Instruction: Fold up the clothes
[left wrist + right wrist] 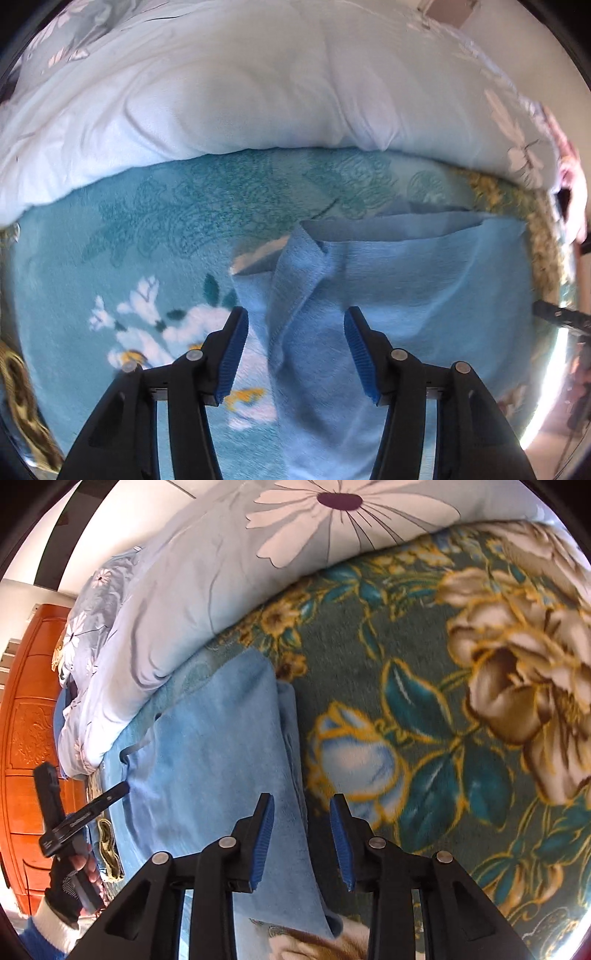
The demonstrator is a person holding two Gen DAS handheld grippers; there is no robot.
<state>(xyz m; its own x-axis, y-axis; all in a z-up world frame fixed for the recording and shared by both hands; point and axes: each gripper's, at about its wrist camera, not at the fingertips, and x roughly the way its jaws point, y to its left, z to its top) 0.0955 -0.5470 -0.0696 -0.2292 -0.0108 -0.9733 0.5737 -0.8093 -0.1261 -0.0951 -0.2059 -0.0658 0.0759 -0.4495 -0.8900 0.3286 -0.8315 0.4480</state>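
A light blue fleece garment (399, 280) lies spread on a flowered teal blanket (110, 251). A folded flap of it (295, 288) runs down between the fingers of my left gripper (295, 314), which is open and just above the cloth. In the right wrist view the same garment (207, 746) lies flat, its right edge (291, 738) passing between the fingers of my open right gripper (302, 799). The left gripper (122, 789) also shows at the far left there, held by a gloved hand (70, 878).
A puffy pale blue duvet (240, 92) with daisy print borders the blanket behind the garment, seen too in the right wrist view (207, 590). An orange wooden cabinet (26, 738) stands beyond the bed's edge. The blanket's big flower pattern (498, 672) spreads right of the garment.
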